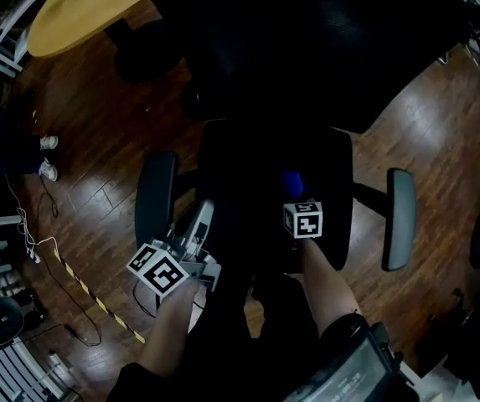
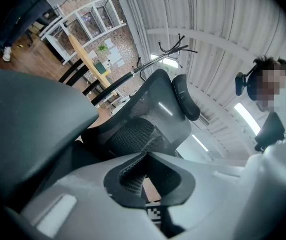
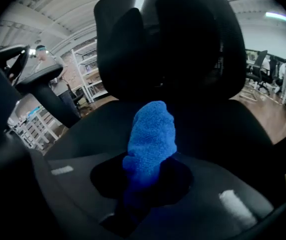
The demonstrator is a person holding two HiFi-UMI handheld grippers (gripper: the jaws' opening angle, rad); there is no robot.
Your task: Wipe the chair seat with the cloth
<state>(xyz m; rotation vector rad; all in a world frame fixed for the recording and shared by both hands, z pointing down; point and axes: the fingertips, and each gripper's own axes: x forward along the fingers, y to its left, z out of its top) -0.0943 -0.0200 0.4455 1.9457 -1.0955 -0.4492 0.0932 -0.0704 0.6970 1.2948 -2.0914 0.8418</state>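
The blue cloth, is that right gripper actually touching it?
Touching. The right gripper view shows the right gripper shut on the blue cloth, whose end pokes out past its jaws.

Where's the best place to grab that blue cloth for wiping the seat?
By one bunched end, from behind, as the right tongs do now. The blue cloth then has its fluffy free end poking past the tips toward the chair seat.

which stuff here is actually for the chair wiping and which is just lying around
For the job:
blue cloth, clamped in the right gripper
chair seat
left gripper, jaws together, empty

Just around:
wooden table
floor cables
coat rack
white shelves
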